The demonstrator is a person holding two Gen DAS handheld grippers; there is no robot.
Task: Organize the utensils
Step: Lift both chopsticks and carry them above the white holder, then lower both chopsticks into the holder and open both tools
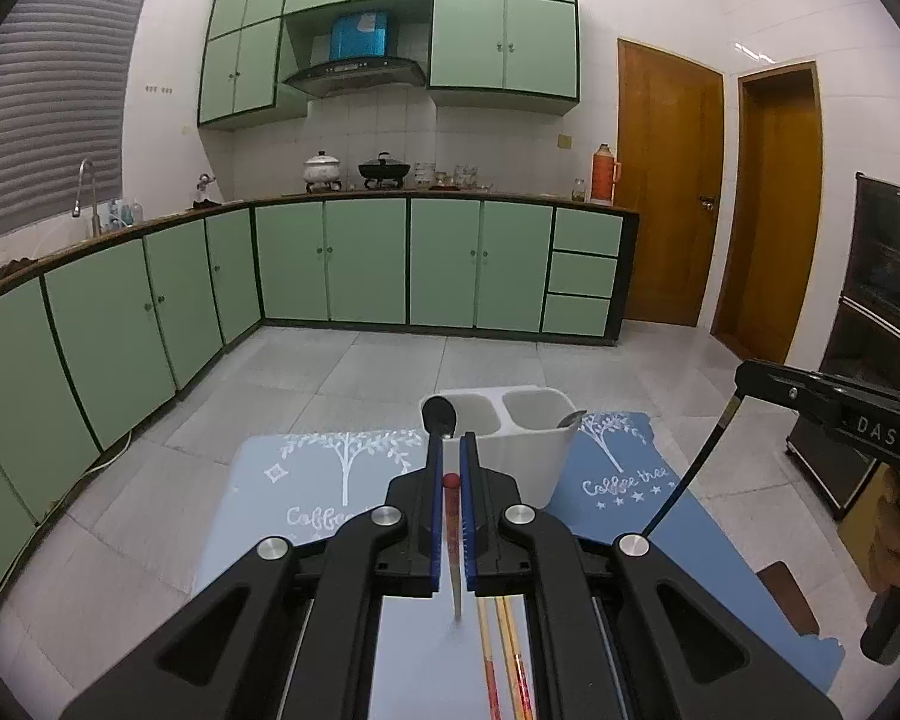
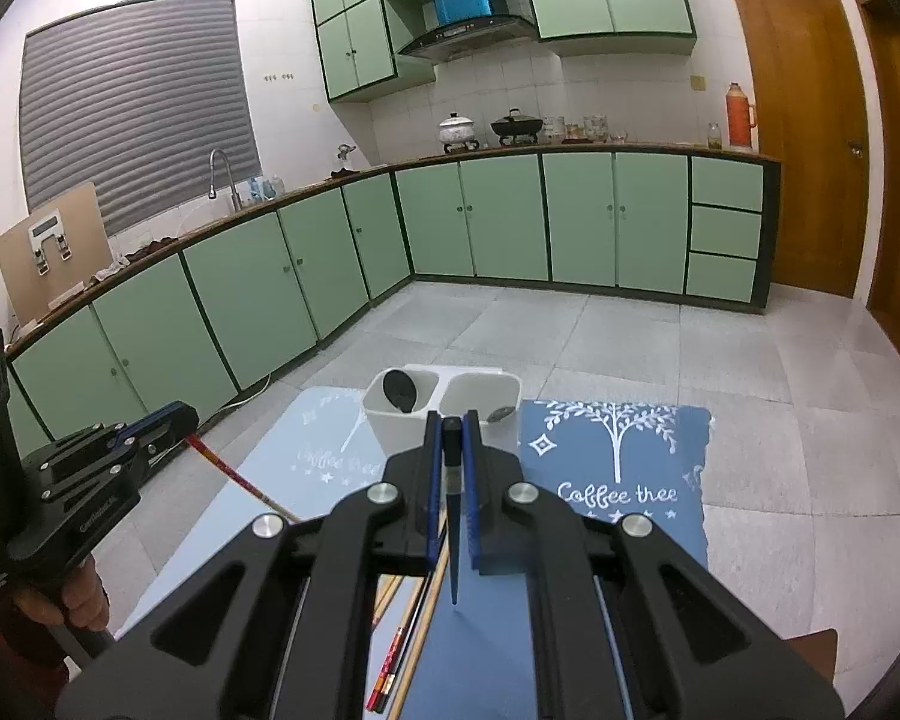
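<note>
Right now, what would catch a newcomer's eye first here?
Each gripper is shut on one chopstick: the left gripper holds a red chopstick, the right gripper a dark blue chopstick. Just beyond them, a white holder with a black spoon stands on the blue mat.

Surface: a table top covered by a blue mat printed with white trees and the words "Coffee tree"; its left half looks paler blue than its right.
Far edge of the mat: my white two-compartment holder stands here.
Left compartment: a black spoon stands in it, bowl up.
Right compartment: a metal spoon bowl shows at its rim.
Near edge, below my fingers: loose chopsticks lie on the mat in a bundle, some wooden, some red and dark.
Right corner: a brown patch of bare table past the mat's ragged edge.
Beyond: pale grey floor tiles.
</note>
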